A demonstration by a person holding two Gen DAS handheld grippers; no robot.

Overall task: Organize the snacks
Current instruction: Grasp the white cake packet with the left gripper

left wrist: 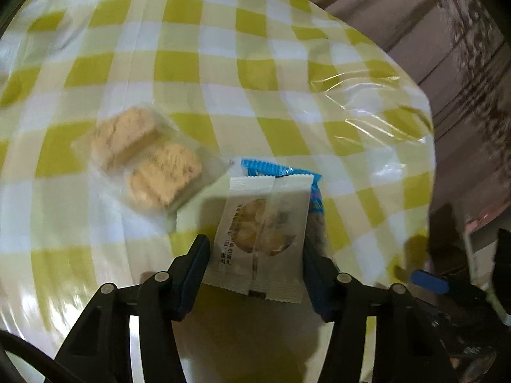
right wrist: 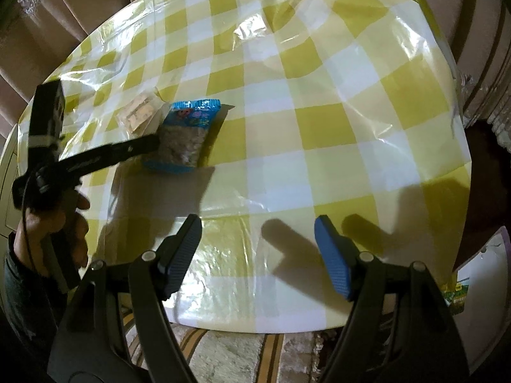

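**A:** How far had the snack sorting got at that moment?

**B:** Partway, I'd judge. Three snacks sat close together on the yellow-and-white checked plastic tablecloth (left wrist: 198,73): a clear packet of two pale square biscuits (left wrist: 148,159), a blue crinkly bag of brownish grain snack (right wrist: 188,135), and a white translucent sachet with a round cookie inside (left wrist: 262,236). The biscuits and the blue bag lay just beside each other, like the start of a group.

**B:** The white sachet was between the fingers of the left gripper (left wrist: 255,255), overlapping the near end of the blue bag.

**A:** Was it gripped, then?

**B:** It looked so. The sachet filled the whole gap, with both blue pads against its side edges, so I'd call that gripper clamped on it. Whether the sachet was lifted or already resting on the blue bag, I couldn't tell.

**A:** And the other one?

**B:** The right gripper (right wrist: 258,242) stood spread wide with nothing between its pads, over bare cloth near the table's edge, well apart from the snacks.

**A:** What was left to do?

**B:** By my reckoning, letting the sachet go beside or on the others. A green-printed packet (right wrist: 456,290) showed at the far right edge, off the table; it may have been waiting its turn, but I couldn't say.
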